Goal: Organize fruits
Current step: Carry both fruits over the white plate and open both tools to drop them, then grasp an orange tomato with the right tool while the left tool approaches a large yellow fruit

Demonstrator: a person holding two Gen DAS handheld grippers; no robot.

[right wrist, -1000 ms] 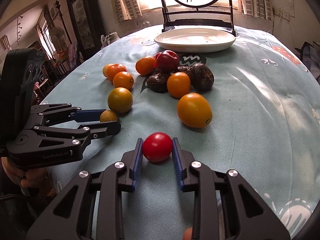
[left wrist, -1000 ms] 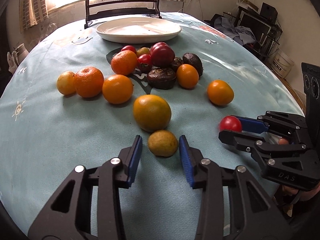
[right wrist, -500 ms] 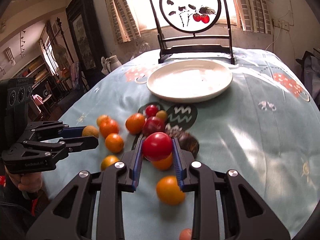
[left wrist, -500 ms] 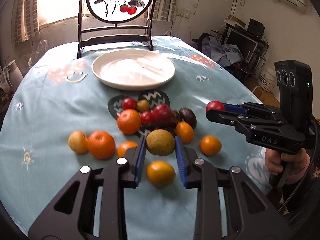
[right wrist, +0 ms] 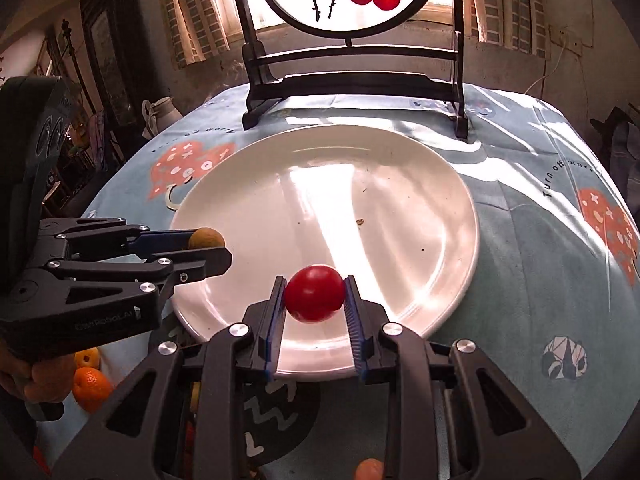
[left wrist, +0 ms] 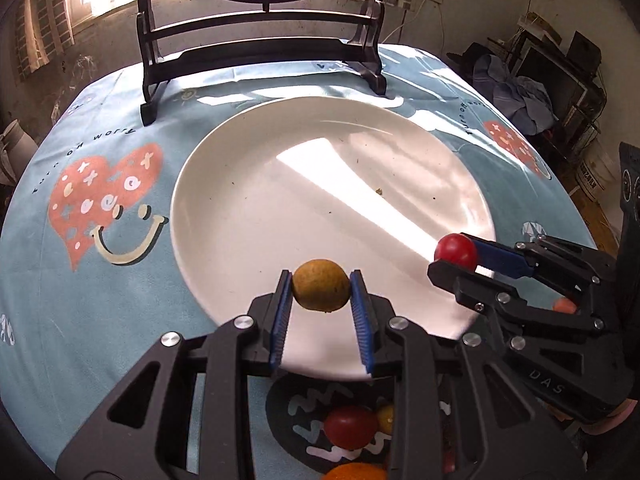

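My left gripper [left wrist: 320, 292] is shut on a small yellow-brown fruit [left wrist: 320, 291] and holds it over the near edge of the white plate [left wrist: 280, 168]. My right gripper [right wrist: 314, 294] is shut on a red tomato [right wrist: 315, 293] over the near part of the same plate [right wrist: 400, 184]. In the left wrist view the right gripper [left wrist: 460, 256] with the tomato [left wrist: 455, 249] is at the plate's right rim. In the right wrist view the left gripper [right wrist: 208, 246] with the yellow-brown fruit [right wrist: 206, 238] is at the plate's left rim. The plate holds no fruit.
A dark wooden stand with a round painted screen [right wrist: 352, 80] stands behind the plate. Other fruits lie near me under the grippers: a red tomato [left wrist: 350, 426], an orange [left wrist: 356, 472], and oranges at the left [right wrist: 90, 388]. The blue tablecloth [left wrist: 100, 272] covers the round table.
Both grippers have lifted their fruits off the table and carried them forward, from over the fruit pile to above the near part of the plate.
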